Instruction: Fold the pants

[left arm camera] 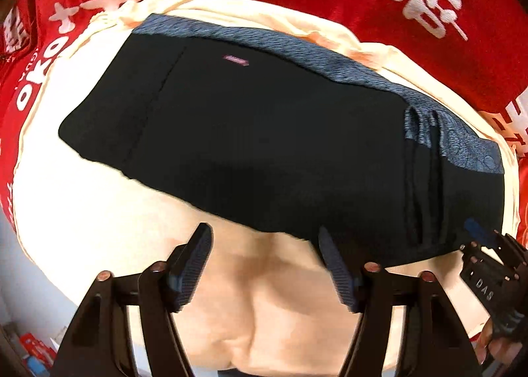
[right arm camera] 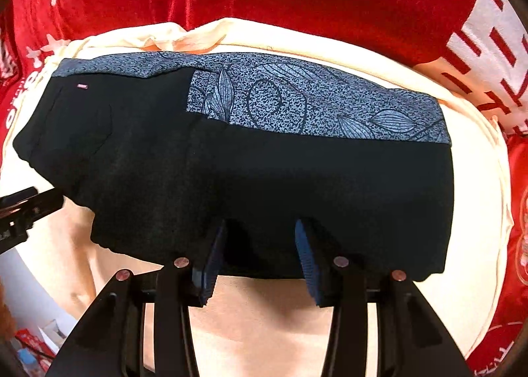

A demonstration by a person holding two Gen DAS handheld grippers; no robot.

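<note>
Left wrist view: my left claw (left arm camera: 265, 245) stands spread wide, nothing between its pads, hanging over bare cream cloth (left arm camera: 99, 212) just off the near edge of the pants (left arm camera: 264, 139).

Pants: black, folded into a broad block, with a blue-grey leaf-printed band (right arm camera: 297, 103) running along the far edge. They lie flat on the cream cloth, which covers the worktop (right arm camera: 363, 4) draped in red fabric with white characters.

Edges: near hem runs straight in the right wrist view; the left end tapers to a rounded corner; the right end is square, with stacked fold lines showing in the left wrist view.

Right claw (right arm camera: 260, 245): half spread, both pads over the near hem of the pants. I cannot tell whether they touch the fabric; no fold is pinched between them.

Open room: a cream margin rings the pants on all sides, widest toward me and at the left; narrow along the far edge.
</note>
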